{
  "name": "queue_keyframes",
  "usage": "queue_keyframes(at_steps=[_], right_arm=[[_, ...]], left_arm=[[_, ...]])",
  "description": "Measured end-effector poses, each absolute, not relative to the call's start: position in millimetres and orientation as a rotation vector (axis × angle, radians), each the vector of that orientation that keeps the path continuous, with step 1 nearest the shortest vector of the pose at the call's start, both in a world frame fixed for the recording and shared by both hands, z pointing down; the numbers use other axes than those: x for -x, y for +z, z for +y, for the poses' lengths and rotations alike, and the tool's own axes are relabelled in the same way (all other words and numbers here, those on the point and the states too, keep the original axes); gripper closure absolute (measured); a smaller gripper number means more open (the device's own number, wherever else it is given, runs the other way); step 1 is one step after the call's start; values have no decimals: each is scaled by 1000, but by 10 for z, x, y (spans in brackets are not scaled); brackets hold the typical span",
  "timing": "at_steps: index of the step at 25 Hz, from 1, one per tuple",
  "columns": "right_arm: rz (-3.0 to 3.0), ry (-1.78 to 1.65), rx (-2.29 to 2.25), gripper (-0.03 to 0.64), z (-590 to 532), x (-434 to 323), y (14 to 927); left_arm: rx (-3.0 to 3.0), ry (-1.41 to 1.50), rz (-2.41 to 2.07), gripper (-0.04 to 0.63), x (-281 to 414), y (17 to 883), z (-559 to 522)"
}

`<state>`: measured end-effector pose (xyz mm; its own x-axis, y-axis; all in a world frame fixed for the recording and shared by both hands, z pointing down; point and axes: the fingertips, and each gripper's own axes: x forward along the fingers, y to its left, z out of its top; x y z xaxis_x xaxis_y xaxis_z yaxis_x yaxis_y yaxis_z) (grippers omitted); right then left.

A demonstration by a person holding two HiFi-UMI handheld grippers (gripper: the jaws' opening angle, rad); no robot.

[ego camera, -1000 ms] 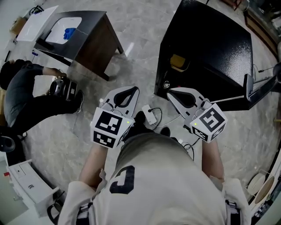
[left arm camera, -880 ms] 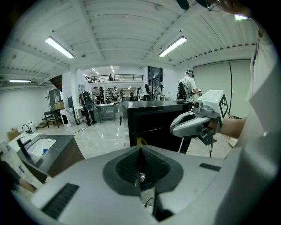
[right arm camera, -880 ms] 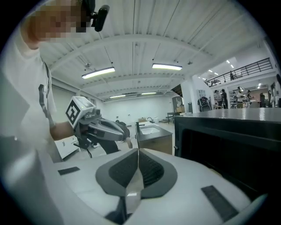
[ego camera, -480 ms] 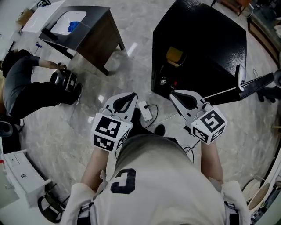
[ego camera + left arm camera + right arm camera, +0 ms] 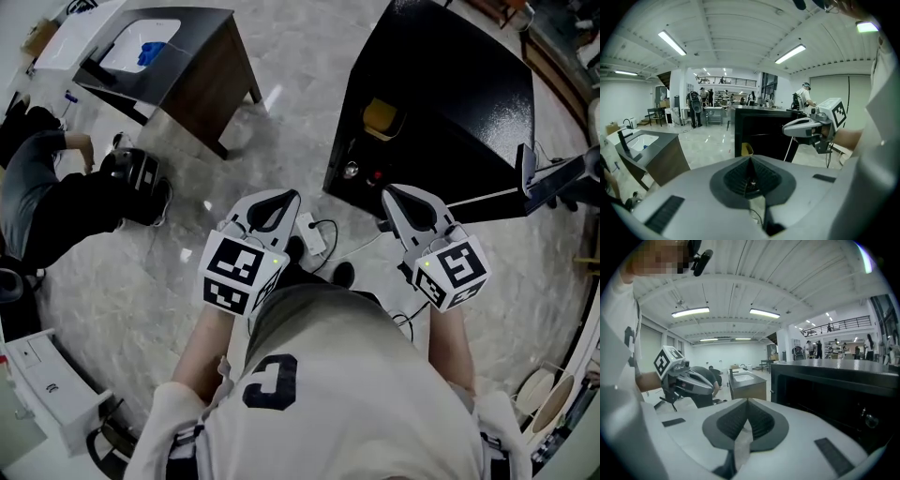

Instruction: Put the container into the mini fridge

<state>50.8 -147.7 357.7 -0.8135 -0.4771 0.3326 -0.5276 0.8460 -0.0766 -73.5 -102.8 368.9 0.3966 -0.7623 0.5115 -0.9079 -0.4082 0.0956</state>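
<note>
A black mini fridge (image 5: 441, 94) stands on the floor ahead, at the upper right of the head view. A small yellow container (image 5: 380, 117) sits against its near side, also in the left gripper view (image 5: 746, 149). My left gripper (image 5: 281, 197) hangs over the floor left of the fridge corner, jaws shut with nothing in them (image 5: 750, 158). My right gripper (image 5: 389, 192) is just short of the fridge's lower corner, its jaws shut and empty (image 5: 747, 400). The fridge's dark front (image 5: 834, 390) fills the right of the right gripper view.
A dark wooden table with a white basin (image 5: 178, 56) stands at the upper left. A person in dark clothes (image 5: 47, 197) crouches on the floor at the left. A white adaptor and cables (image 5: 314, 234) lie between the grippers. A black stand (image 5: 553, 178) juts in at the right.
Both grippers have shifted slightly forward, the right one swinging a little rightward along the fridge's corner. The crouching person has drawn back toward the left edge.
</note>
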Motion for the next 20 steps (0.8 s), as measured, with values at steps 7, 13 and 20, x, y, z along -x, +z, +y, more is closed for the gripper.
queue_keyframes(at_steps=[7, 13, 20], right_arm=[[-2657, 172, -840, 588, -1581, -15, 3542], [-2601, 176, -943, 588, -1673, 230, 3574], [-2532, 197, -1036, 588, -1742, 239, 3677]], left_arm=[[-2319, 533, -1391, 540, 1262, 3798, -1203], [-2399, 525, -1282, 541, 1490, 3841, -1422], [-2494, 569, -1157, 541, 1475, 3923, -1684]])
